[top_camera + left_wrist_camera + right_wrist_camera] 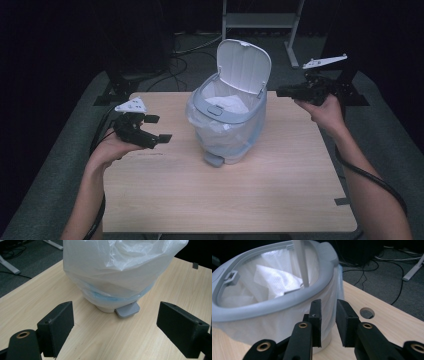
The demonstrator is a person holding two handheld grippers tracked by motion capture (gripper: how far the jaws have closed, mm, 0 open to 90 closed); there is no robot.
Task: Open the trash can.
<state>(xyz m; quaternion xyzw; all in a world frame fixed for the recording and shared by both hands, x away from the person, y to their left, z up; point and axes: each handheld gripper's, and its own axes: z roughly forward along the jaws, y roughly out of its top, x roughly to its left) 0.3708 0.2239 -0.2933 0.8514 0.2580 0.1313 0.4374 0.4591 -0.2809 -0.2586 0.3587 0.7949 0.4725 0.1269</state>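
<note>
In the high view, the pedal bin (227, 117), lined with a plastic bag (250, 131) and with its lid (244, 65) standing open, is sitting near the middle of the wooden table (280, 190); the left gripper (161, 129) is hovering well apart at its left with jaws spread and empty, while the right gripper (280, 92) is being held level just beside the bin's rim. In the left gripper view, the jaws are gaping wide toward the bin's grey foot pedal (127, 310), touching nothing. In the right gripper view, the jaws are standing nearly closed with a narrow gap, gripping nothing, just beside the grey rim (287, 298), crumpled paper (277, 280) lying inside.
</note>
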